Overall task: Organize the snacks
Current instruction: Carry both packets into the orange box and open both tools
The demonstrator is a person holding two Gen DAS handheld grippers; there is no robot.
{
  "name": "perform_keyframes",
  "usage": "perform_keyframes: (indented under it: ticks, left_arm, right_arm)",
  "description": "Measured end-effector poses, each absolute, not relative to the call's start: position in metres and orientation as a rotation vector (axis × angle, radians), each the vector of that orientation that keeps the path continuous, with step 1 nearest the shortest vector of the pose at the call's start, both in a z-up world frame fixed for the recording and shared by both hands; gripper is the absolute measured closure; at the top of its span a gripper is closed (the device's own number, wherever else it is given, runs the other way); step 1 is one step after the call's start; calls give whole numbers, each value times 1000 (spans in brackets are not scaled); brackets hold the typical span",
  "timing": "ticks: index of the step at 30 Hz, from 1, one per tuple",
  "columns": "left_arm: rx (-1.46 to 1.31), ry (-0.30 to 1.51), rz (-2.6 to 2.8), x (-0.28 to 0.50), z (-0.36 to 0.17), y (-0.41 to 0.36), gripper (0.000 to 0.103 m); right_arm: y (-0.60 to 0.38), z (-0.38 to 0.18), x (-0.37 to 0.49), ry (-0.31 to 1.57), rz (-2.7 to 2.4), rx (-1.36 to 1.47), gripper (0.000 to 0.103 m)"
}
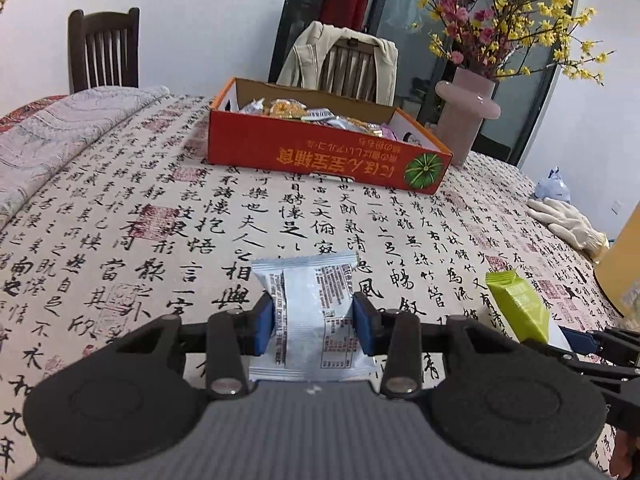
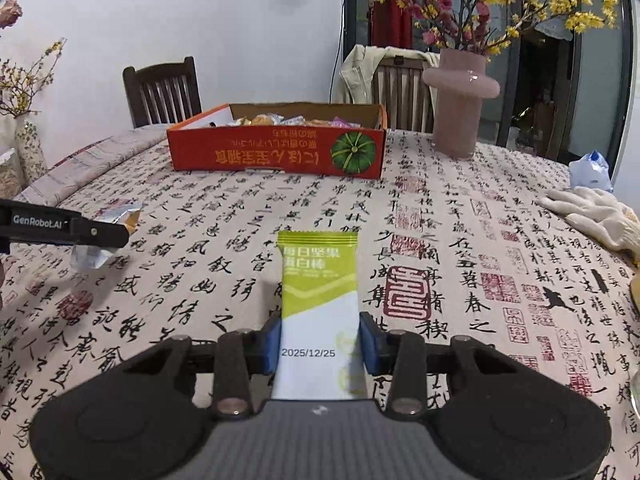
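Closest to the left wrist lens, the left gripper [image 1: 313, 322] has its 2 blue pads [image 1: 264, 326] pressed against the sides of a pale blue snack packet [image 1: 310, 308], back side up with its printed nutrition table showing. The packet stands lifted off the calligraphy tablecloth [image 1: 160, 216], centre-bottom of the frame, probably so it can travel without dragging.

Low in the right wrist view, the right gripper [image 2: 319, 342] is likewise clamped on a green and white protein bar [image 2: 318, 300], date stamp 2025/12/25 facing up. Both snacks are pinched across their narrow width, which leaves the long ends free to slide in among other packets.

An orange cardboard box [image 2: 256, 152] sits in the upper middle of both frames, open-topped, already holding many wrapped snacks [image 2: 280, 120]. It looks like the destination, and both grippers are well apart from it, so the carry across the cloth is the step in hand.

Beside the box at upper right stands a pink vase [image 2: 460, 100] of blossoms, near enough to be knocked. White work gloves [image 2: 592, 208] lie at the right edge.
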State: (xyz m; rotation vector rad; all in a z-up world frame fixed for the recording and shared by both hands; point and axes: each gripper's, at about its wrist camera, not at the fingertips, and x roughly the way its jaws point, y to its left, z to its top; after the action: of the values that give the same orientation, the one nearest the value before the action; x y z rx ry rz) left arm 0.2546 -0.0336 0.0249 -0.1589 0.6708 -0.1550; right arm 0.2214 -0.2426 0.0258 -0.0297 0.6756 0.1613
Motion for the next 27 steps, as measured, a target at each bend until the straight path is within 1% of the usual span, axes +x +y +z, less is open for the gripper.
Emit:
perform_keyframes:
  ticks: [4,7,13,16,20,23,27]
  left_arm:
    - [-162,656,-140,254,31,-28,62]
    - [-158,631,-138,265,44,-21,62]
    - [-142,569,-151,324,85,-7,62]
    - [-110,520,-165,367,104,-10,62]
    - [-120,498,-128,426,113,-15,62]
    - [-121,517,-115,472,106,-20,62]
    - [-86,540,-102,528,78,-30,62]
  right_arm:
    - [-241,32,218,652,174,-26,65]
    - [-241,40,224,634,189,-20,65]
    - [-240,72,266,554,229,-52,65]
    - [-239,91,305,505,237,-83,65]
    - [-239,111,377,467,240,-107,65]
    - [-241,115,440,484,225,-109,65]
    - [-244,95,520,558,168,-110,65]
